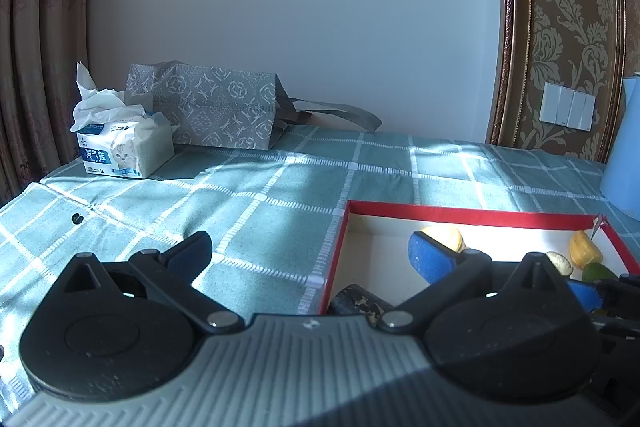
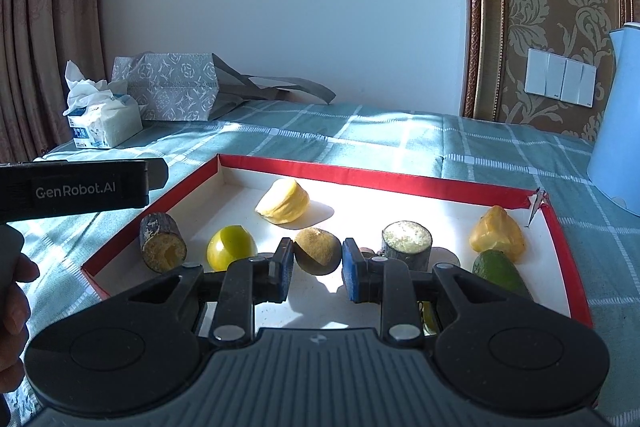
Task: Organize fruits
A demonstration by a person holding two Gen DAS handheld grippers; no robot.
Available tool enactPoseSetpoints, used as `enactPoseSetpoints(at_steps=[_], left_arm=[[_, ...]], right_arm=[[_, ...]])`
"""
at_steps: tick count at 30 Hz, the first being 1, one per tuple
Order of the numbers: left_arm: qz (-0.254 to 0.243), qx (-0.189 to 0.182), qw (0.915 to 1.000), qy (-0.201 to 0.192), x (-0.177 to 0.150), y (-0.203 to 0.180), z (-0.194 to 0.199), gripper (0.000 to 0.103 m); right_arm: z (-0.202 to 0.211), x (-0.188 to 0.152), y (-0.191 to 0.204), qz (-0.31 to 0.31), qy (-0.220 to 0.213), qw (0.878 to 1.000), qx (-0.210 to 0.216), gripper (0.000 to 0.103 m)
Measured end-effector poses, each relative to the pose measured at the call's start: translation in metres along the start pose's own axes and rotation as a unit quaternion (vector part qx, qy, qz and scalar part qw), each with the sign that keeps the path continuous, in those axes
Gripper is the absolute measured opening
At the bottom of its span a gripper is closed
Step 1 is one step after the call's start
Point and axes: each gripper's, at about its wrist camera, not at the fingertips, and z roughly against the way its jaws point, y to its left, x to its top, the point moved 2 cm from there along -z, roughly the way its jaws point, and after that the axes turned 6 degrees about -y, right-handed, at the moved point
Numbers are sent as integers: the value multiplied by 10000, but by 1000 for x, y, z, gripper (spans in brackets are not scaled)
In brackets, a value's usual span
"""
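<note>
Fruits gathered: we are seeing seven pieces already lying inside the red-rimmed box [image 2: 360, 175] on the table [image 2: 400, 131], which is wearing a green checked cloth.
Pale yellow wedge [image 2: 283, 201]: it is sitting toward the far wall of the box, apart from the others.
Yellow-green round fruit [image 2: 230, 247]: it is resting near the left wall, just beside a dark-skinned cut piece [image 2: 162, 243] that is leaning at the left rim.
Brown round fruit [image 2: 318, 251]: it is sitting between the pads of our right gripper [image 2: 316, 273].
Right jaws: we are pressing them onto the brown round fruit, at their narrowest, the blue pads sitting against its sides.
Grey-skinned cut piece [image 2: 406, 239]: it is standing upright just right of the right gripper.
Orange-yellow wedge [image 2: 496, 233]: it is lying by the right wall, touching a green fruit [image 2: 500, 271] nearer to us.
Left gripper [image 1: 310, 251]: we are holding it over the table at the left edge of the box, its jaws standing wide apart with nothing between them.
Done so far: we are judging the collecting as largely finished, since no fruit is showing loose on the cloth in either view.
Left to do: we are judging that the pieces are still lying scattered, so the sorting or placing of the gripped fruit is not yet done.
Uncertain: we cannot tell what final arrangement is intended.
</note>
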Motion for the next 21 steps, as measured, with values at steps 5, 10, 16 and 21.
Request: enactPoseSetpoints(at_steps=[5, 10, 16, 21], left_arm=[[6, 1, 10000, 1, 0, 0, 0, 103], [15, 0, 10000, 7, 0, 1, 0, 103], [14, -2, 10000, 17, 0, 1, 0, 103], [-6, 82, 10000, -18, 1, 2, 3, 103]], right_arm=[[-1, 0, 0, 13, 13, 10000, -22, 25], [-2, 0, 0, -37, 40, 10000, 11, 26], [3, 2, -1, -63, -38, 10000, 39, 28], [34, 15, -9, -225, -493, 9985, -5, 28]])
